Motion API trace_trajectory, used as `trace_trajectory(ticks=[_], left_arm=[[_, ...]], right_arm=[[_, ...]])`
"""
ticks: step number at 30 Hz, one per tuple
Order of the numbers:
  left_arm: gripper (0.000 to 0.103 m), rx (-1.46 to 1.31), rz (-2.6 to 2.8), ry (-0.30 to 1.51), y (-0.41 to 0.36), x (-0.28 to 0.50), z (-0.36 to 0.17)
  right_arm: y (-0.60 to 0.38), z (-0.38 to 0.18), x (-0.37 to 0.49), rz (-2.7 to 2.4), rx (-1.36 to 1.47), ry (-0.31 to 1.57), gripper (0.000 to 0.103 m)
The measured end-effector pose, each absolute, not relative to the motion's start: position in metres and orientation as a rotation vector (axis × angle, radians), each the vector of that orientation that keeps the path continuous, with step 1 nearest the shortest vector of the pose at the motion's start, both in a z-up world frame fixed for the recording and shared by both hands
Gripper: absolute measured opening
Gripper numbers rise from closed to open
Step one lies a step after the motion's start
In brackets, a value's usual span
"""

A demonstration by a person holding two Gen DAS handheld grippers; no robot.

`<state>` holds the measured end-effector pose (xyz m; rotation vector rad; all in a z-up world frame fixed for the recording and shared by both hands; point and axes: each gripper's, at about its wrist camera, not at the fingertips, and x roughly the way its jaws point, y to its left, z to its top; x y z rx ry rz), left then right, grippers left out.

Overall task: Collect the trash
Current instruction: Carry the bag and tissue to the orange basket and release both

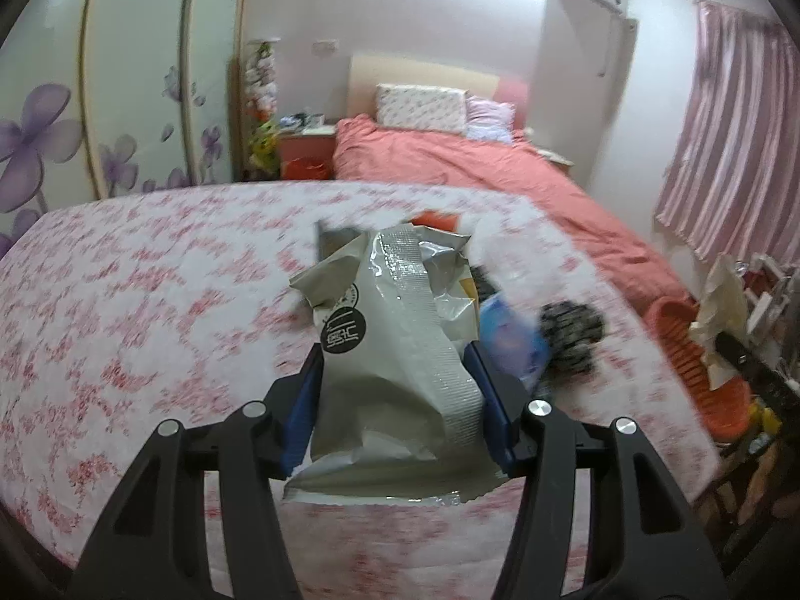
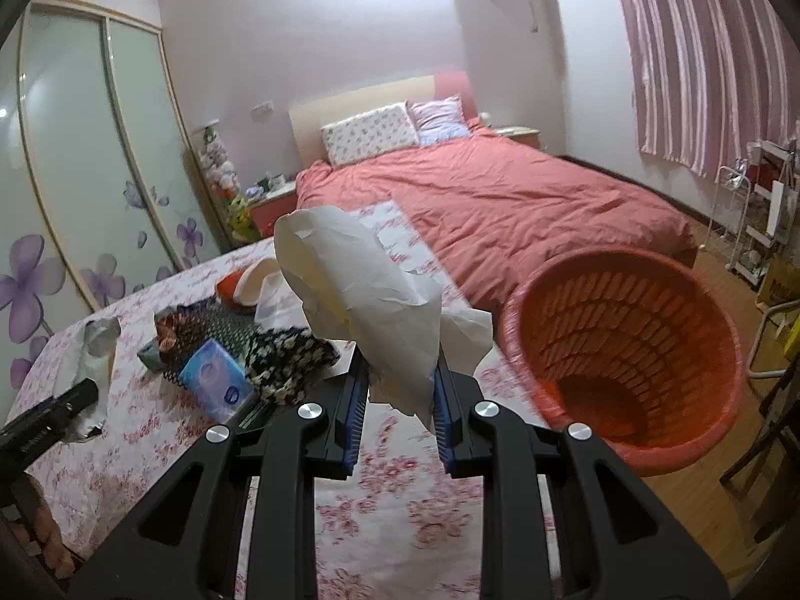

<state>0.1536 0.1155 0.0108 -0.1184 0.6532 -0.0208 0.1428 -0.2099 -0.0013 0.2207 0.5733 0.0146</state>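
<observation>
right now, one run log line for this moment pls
left claw: shut on snack bag | right claw: shut on tissue | orange basket: beside table, nothing dropped yet

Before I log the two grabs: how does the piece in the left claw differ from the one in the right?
The left claw grips a grey printed snack bag, stiff and foil-lined; the right claw grips crumpled white tissue paper, soft and plain. The bag looks larger than the tissue. Both are held above the floral tablecloth.
</observation>
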Motion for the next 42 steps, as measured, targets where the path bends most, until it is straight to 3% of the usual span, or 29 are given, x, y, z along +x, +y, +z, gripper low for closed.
trace_trajectory(ticks=[15,34,37,42], left_arm=[[0.055,-0.047,-0.372,0.575,-0.043,0.169,0.053],[0.055,0.075,-0.626,0.676,-0.208,0.229,-0.009],[0.058,0.077,-0.635,0.703,-0.219,0.238,-0.019],[0.071,0.097,-0.611,0.74,-0.226,0.25,-0.034]], right_arm=[[-0.293,0.016,0.126,-0.185,0.307,0.452,0.024],[-0.377,-0.016,0.147,-0.264,0.452,0.421,0.025],[-0.386,-0.023,0.152,-0.264,0.482,0.42,0.029],[-0.396,-0.03,0.155,-0.267,0.528,0.434,0.05]])
